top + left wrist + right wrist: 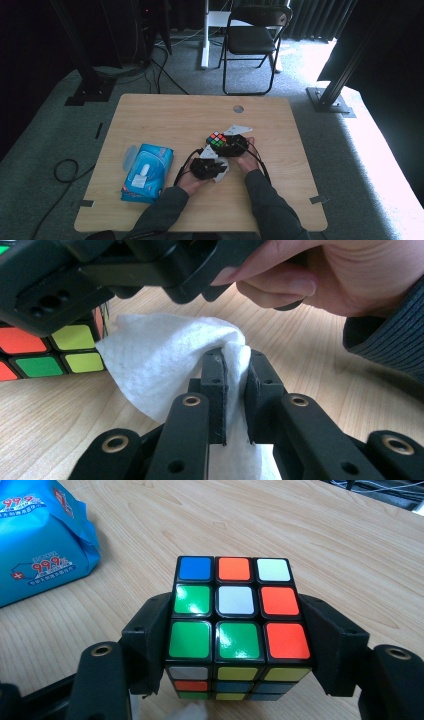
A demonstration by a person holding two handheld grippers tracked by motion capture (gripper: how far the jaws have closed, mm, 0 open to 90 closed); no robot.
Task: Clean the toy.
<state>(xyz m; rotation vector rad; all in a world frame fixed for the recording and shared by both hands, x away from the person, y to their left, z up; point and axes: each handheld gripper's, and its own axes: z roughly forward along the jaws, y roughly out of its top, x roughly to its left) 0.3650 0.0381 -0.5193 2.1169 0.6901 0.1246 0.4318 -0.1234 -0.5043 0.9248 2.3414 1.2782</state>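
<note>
- Right gripper [235, 680] is clamping the scrambled multicoloured plastic puzzle cube [234, 625] mid-frame, over the wooden table [350, 555].
- Left gripper [235, 390] is pinching a white wet wipe [160, 360], centre frame, just beside the cube.
- Looks like wiping is only getting going; the blue wipes pack [147, 172] is sitting lower left.

The cube [235, 615] has black edges and squares of blue, orange, white, green, red and yellow. The wipe [165, 360] is plain white. The pack [148, 172] at 9 o'clock is bright blue. The tabletop [165, 115] is light wood. Both claws are black.
</note>
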